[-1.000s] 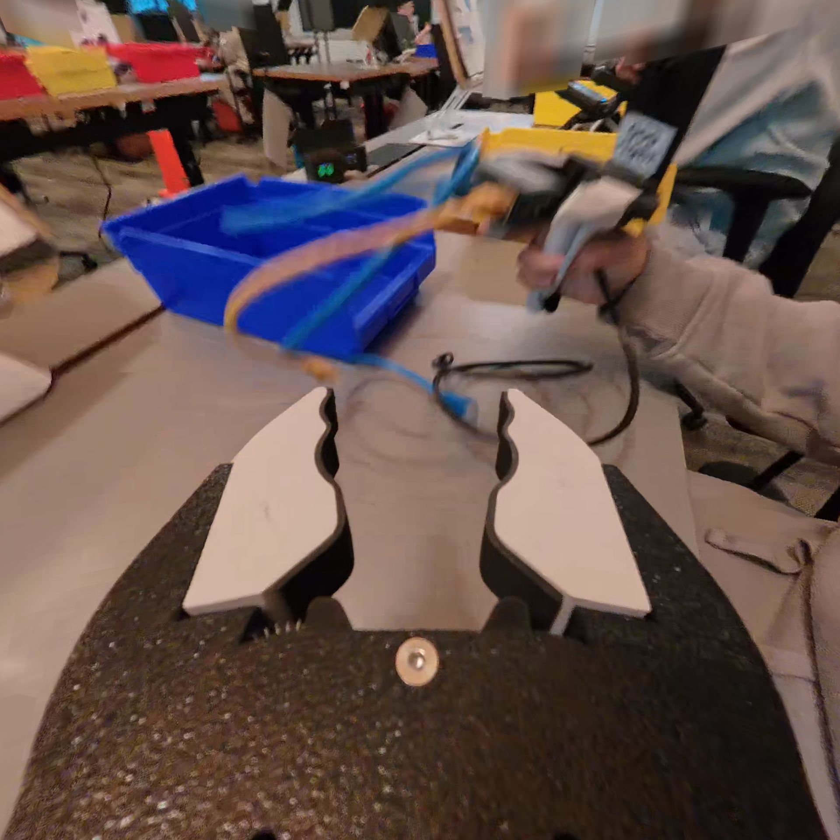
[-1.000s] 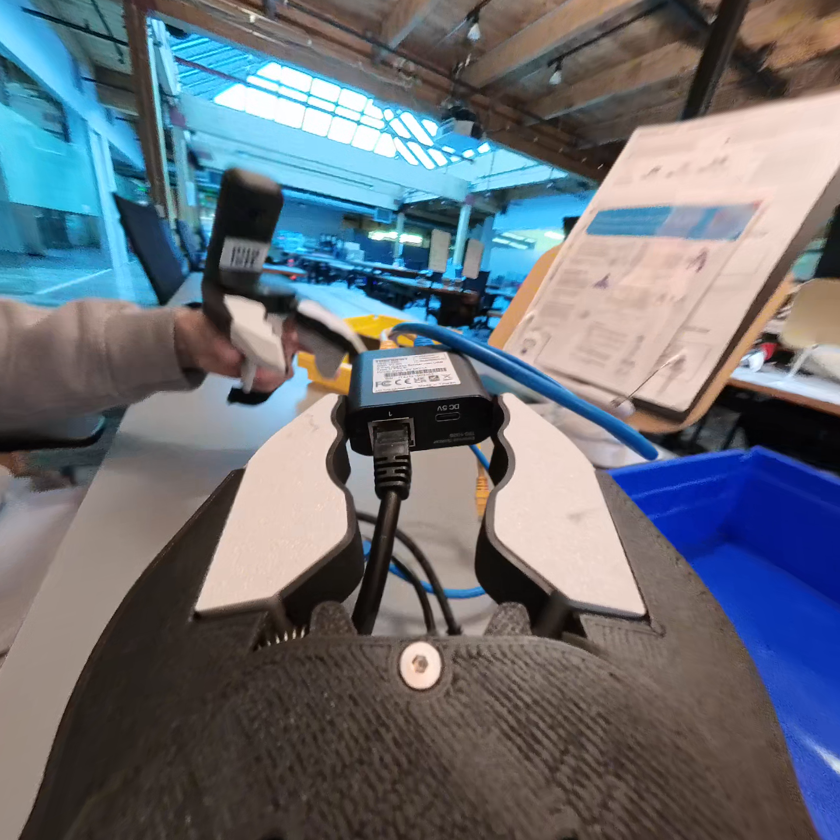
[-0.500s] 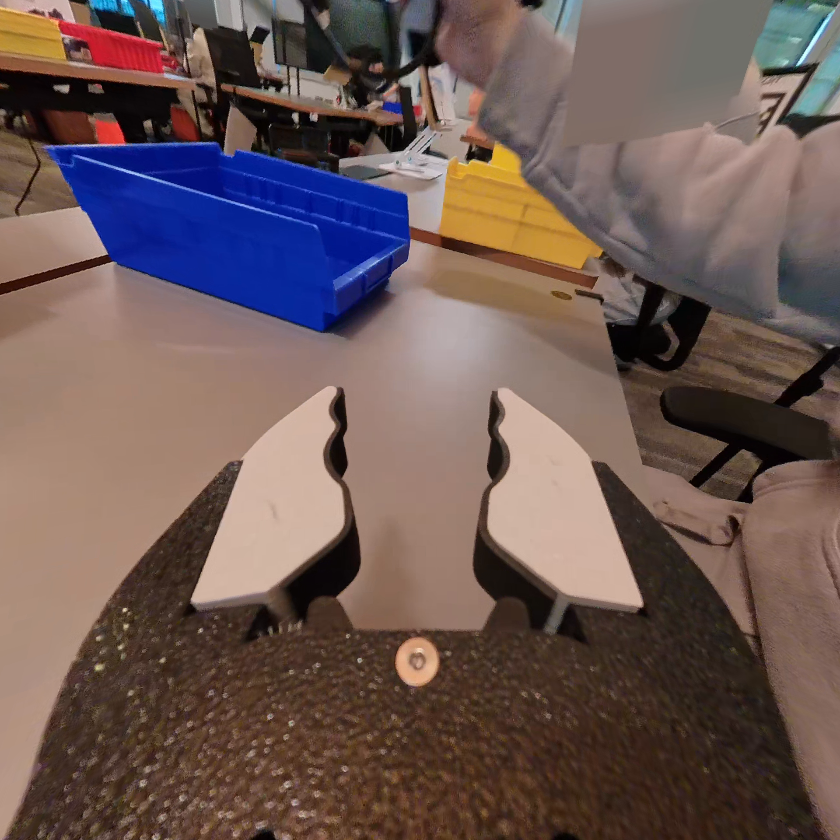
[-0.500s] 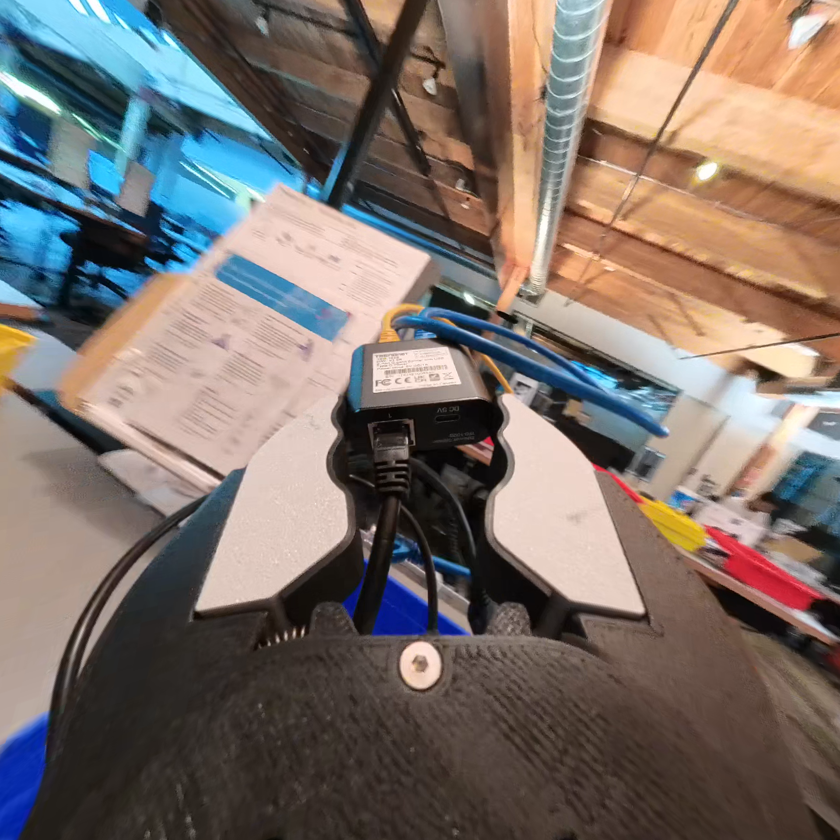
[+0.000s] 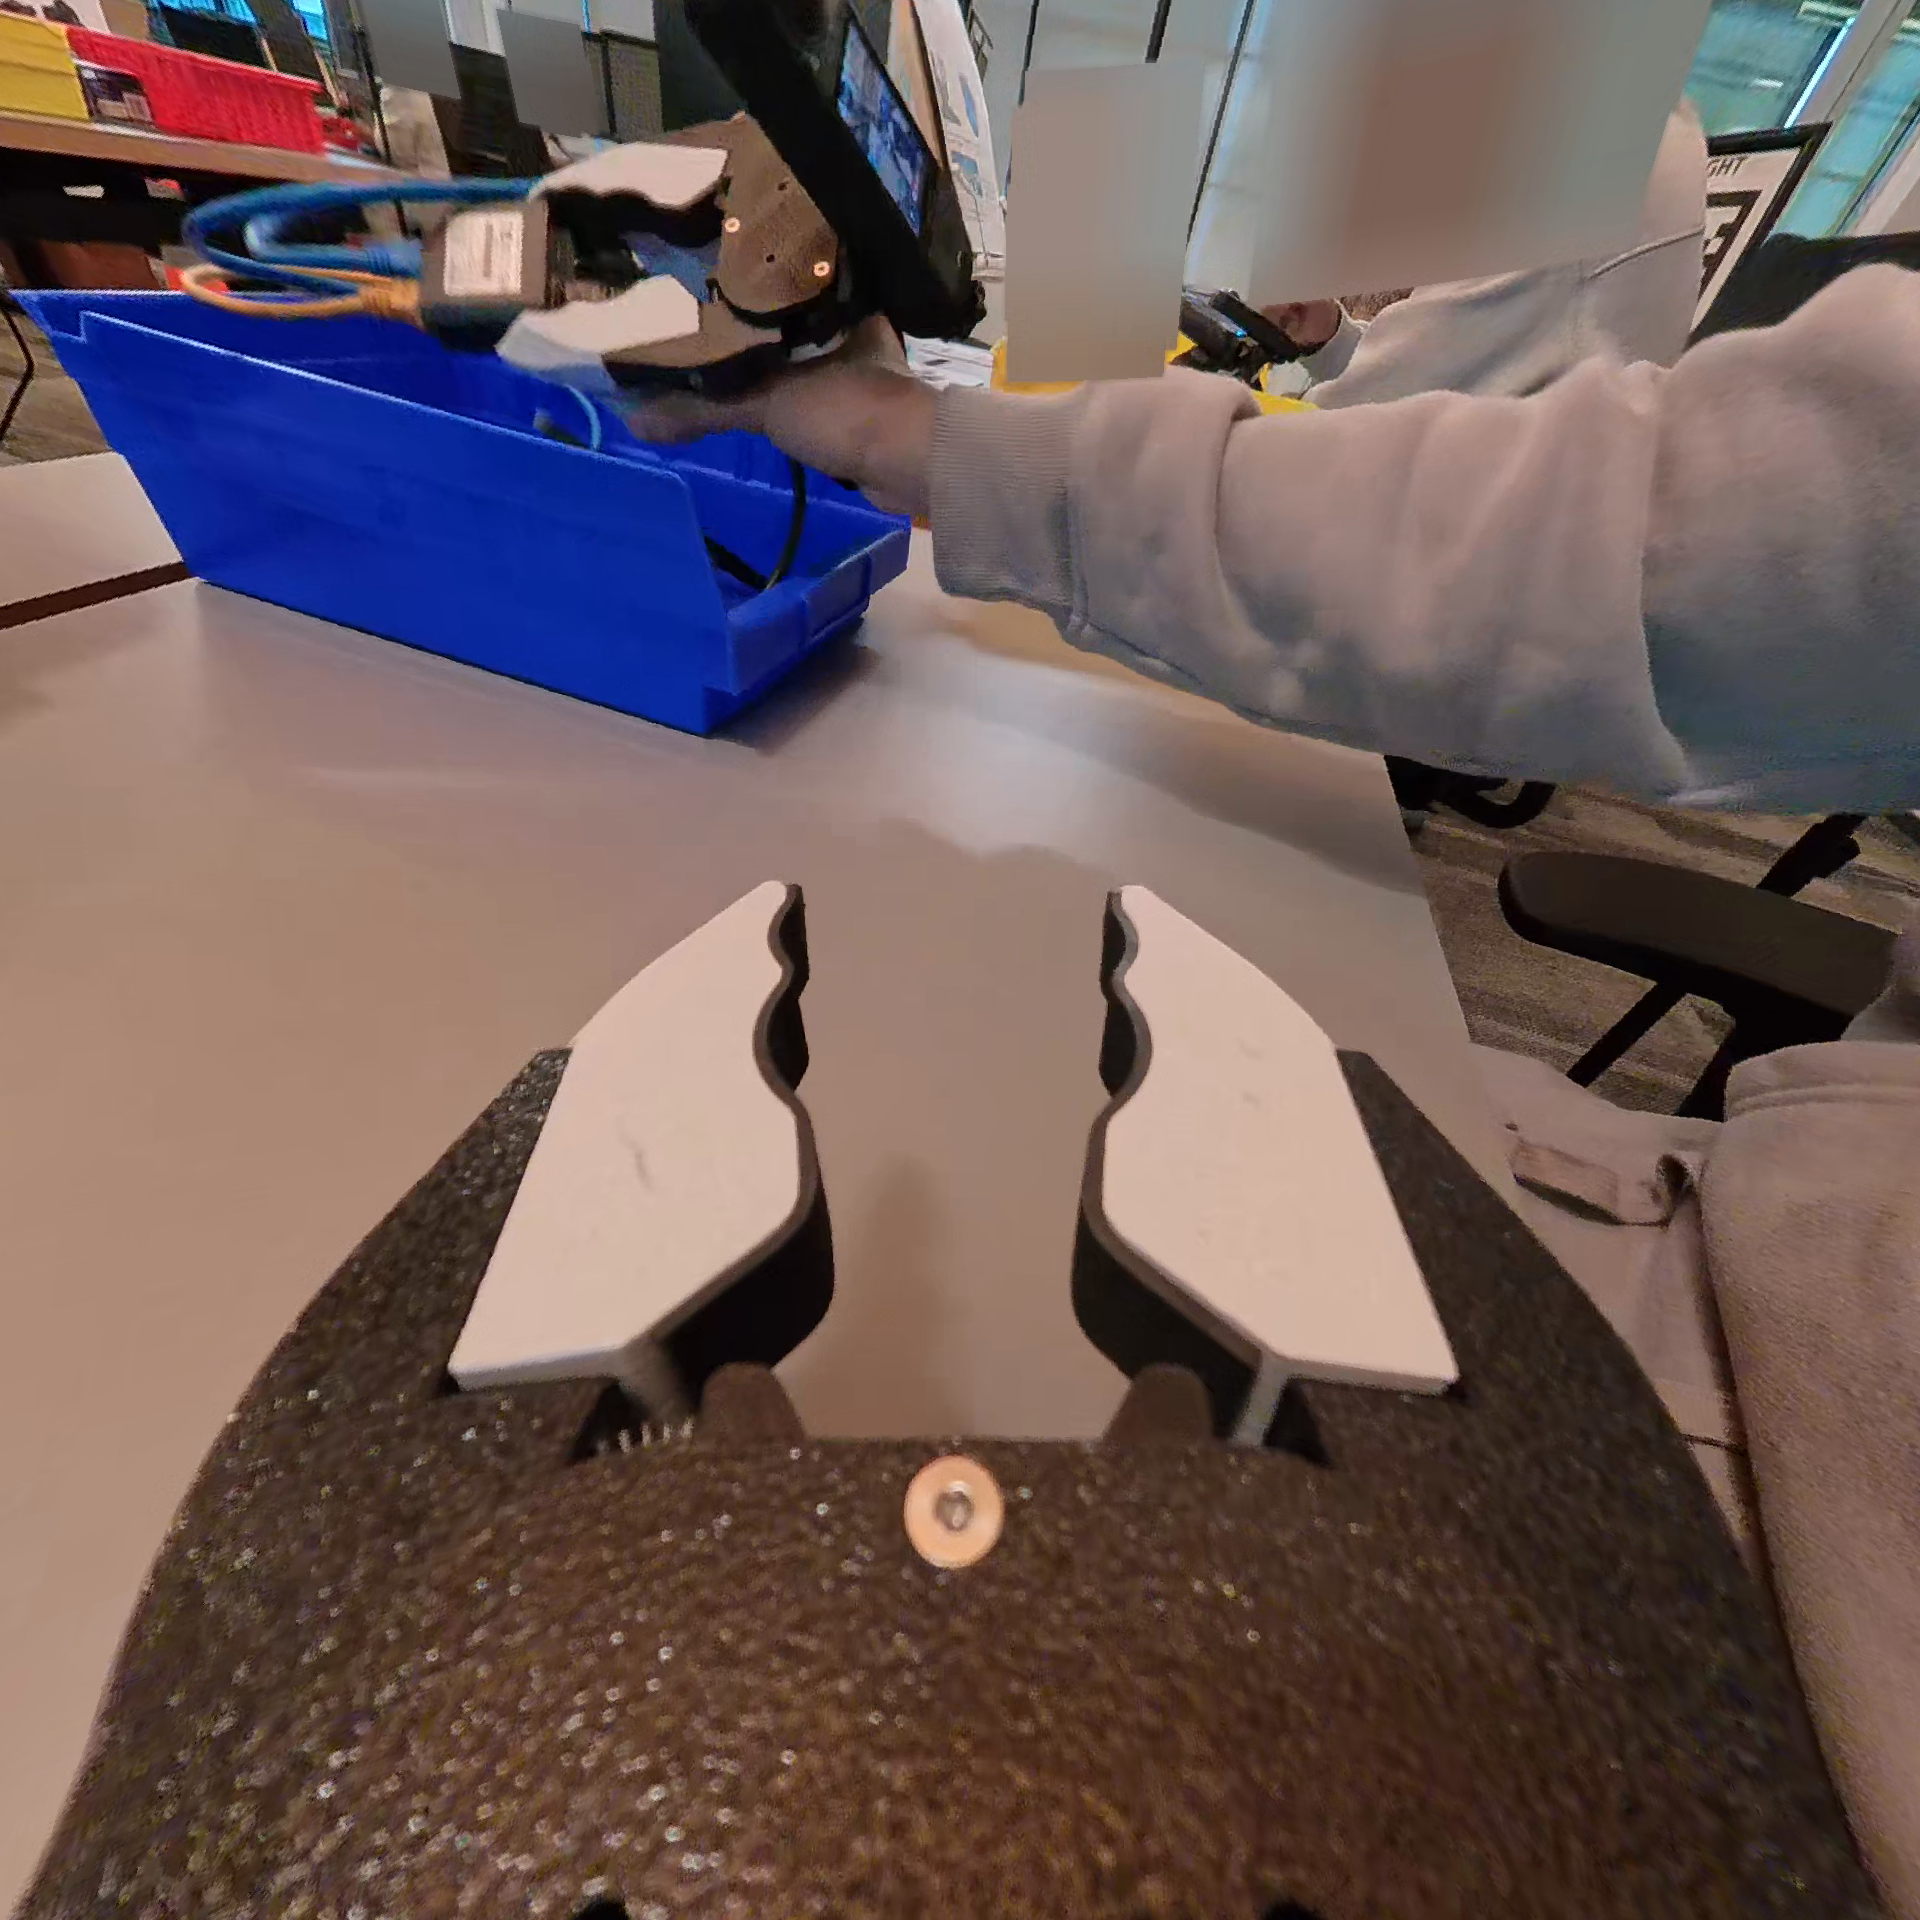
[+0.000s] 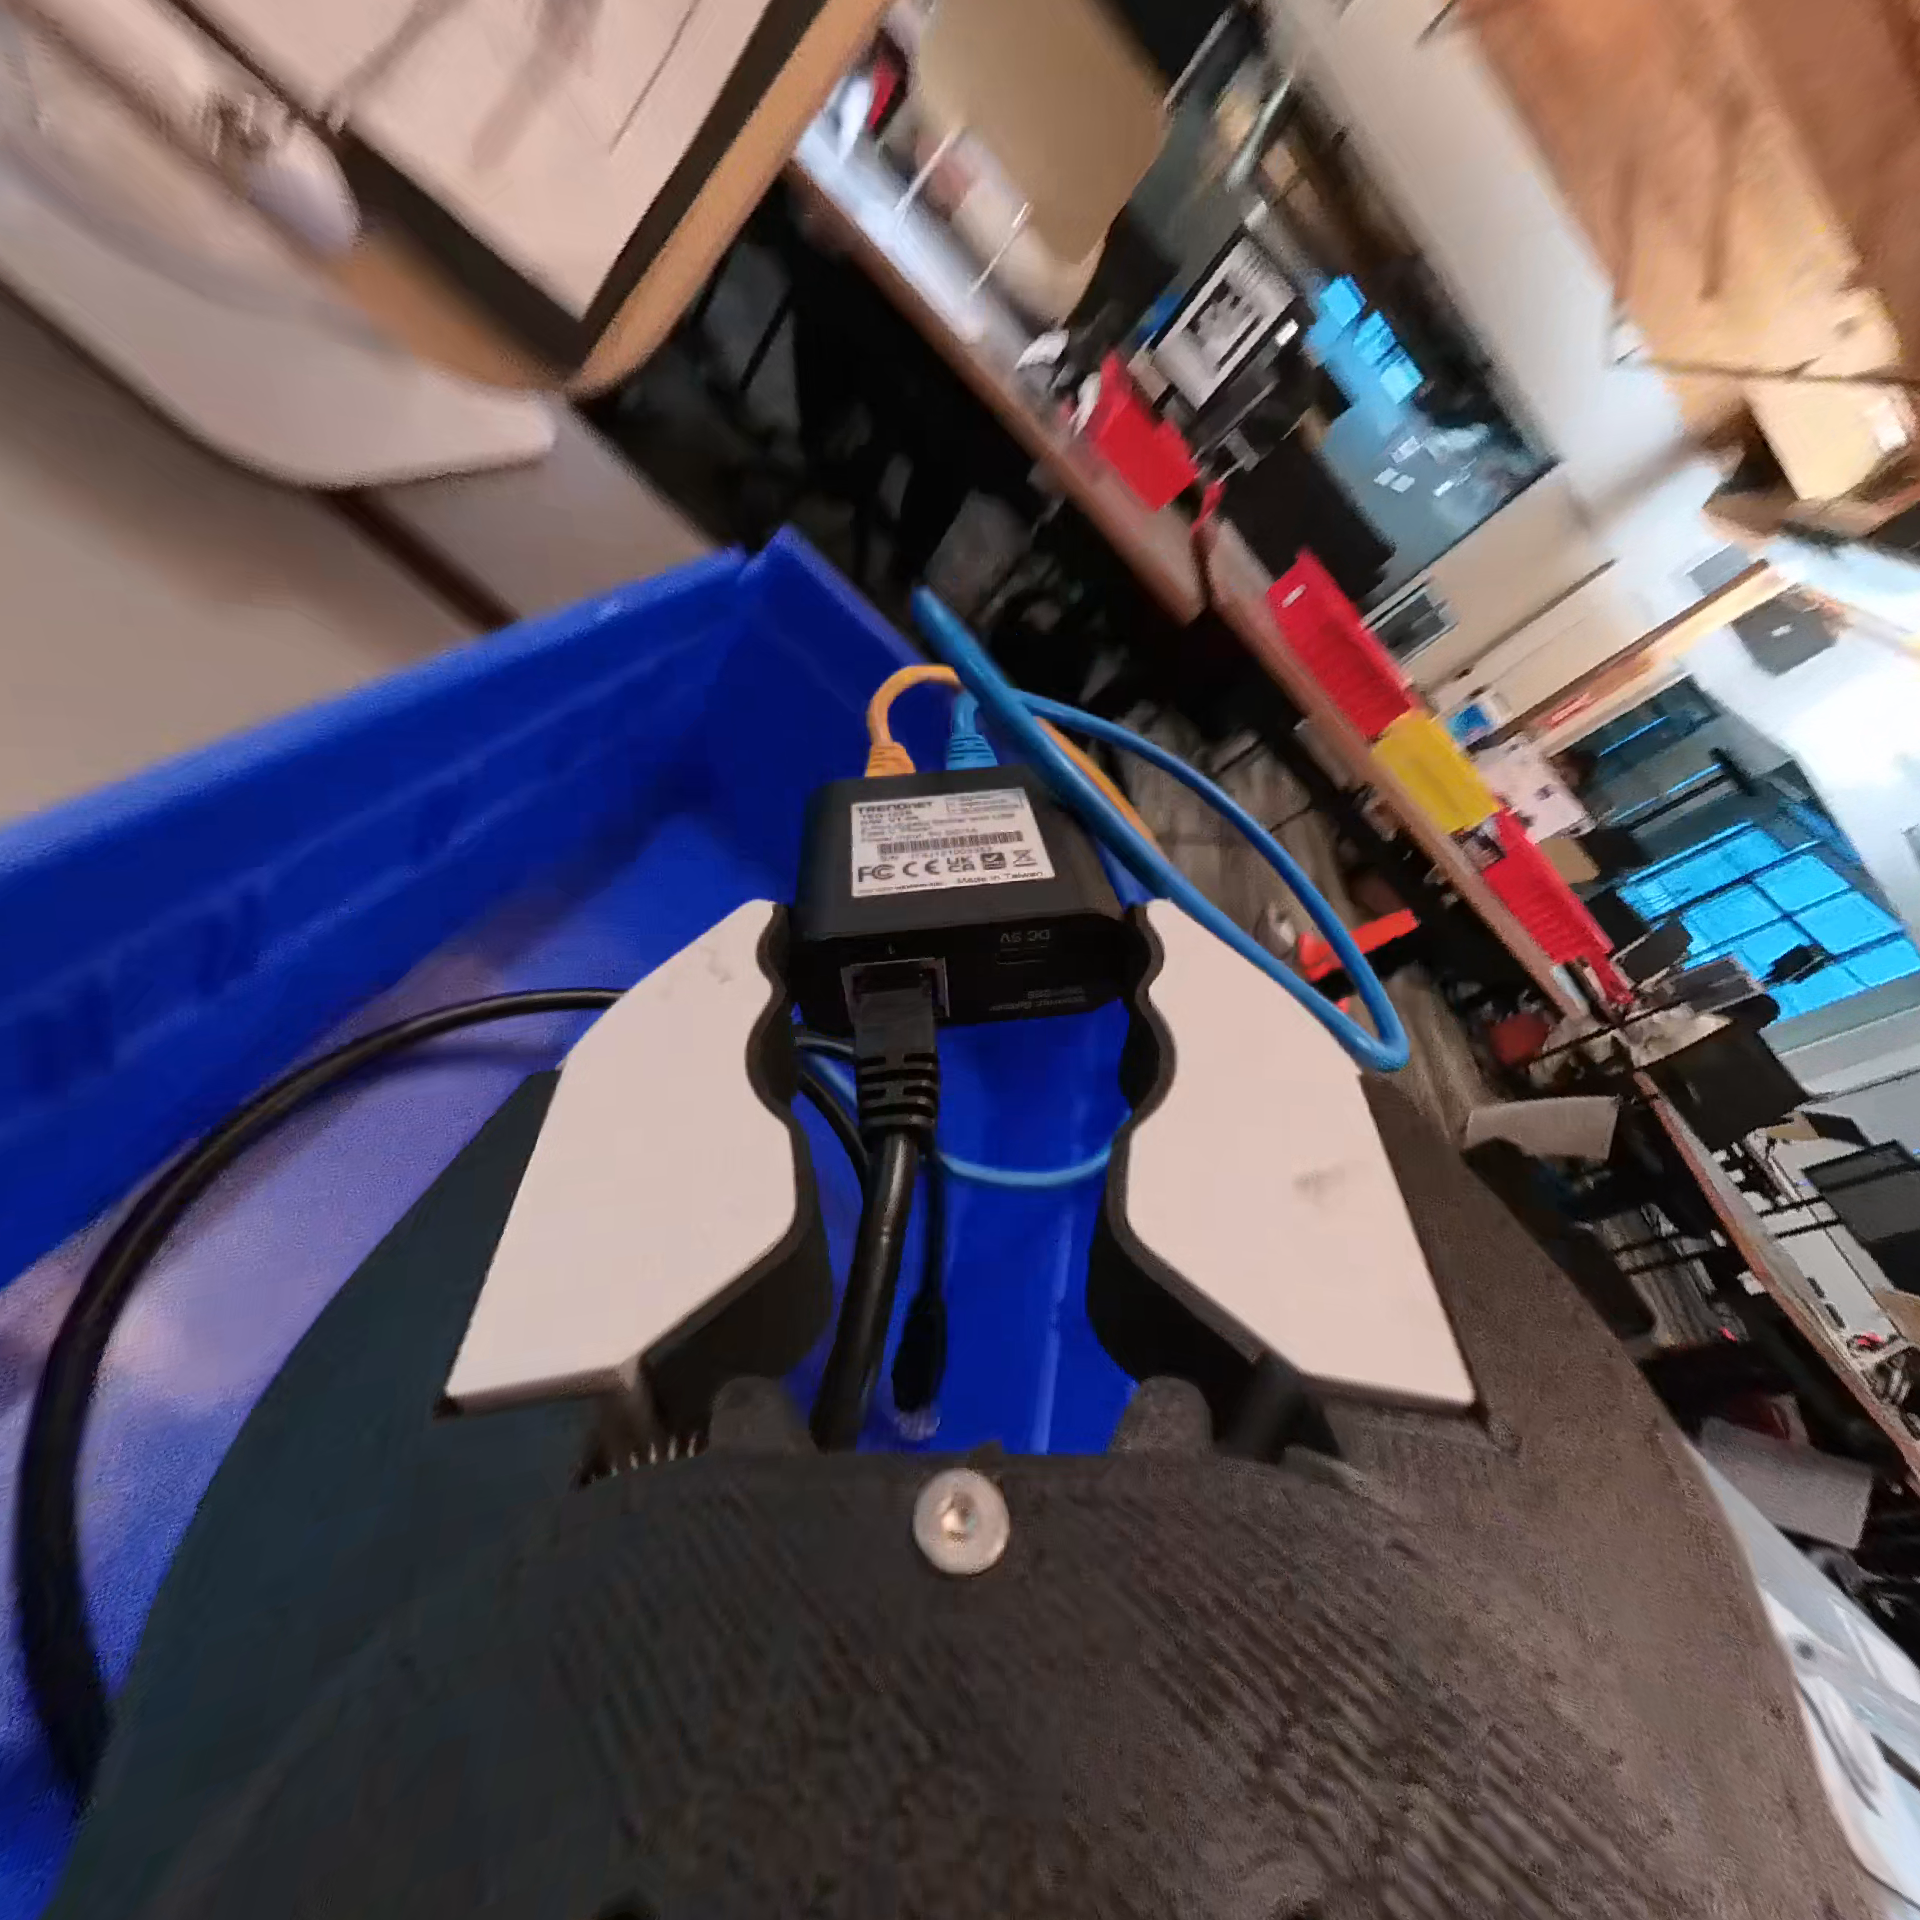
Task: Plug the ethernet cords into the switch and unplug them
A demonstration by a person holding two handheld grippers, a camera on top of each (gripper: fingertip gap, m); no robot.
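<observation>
My right gripper [image 6: 956, 914] is shut on a small black switch [image 6: 951, 883] and holds it in the air over the blue bin [image 6: 343, 831]. A black cord [image 6: 883, 1122] is plugged into its near face. An orange cord [image 6: 894, 717] and a blue cord [image 6: 1195, 821] are plugged into its far face. In the left wrist view the right gripper [image 5: 613, 260] holds the switch [image 5: 483, 260] above the bin [image 5: 416, 499], with the cords looping to the left. My left gripper [image 5: 951, 904] is open and empty, low over the grey table [image 5: 312, 883].
A person's grey sleeve [image 5: 1403, 561] reaches across the table from the right. A black chair [image 5: 1704, 945] stands off the table's right edge. Red and yellow bins [image 6: 1340, 644] line shelves behind. The right wrist view is tilted and blurred. The tips of one gripper are about 35 centimetres away from the tips of the other.
The right gripper has swung with the switch and its cords up off the table and round to above the blue bin. The black cord now trails into the bin. The left gripper stays open.
</observation>
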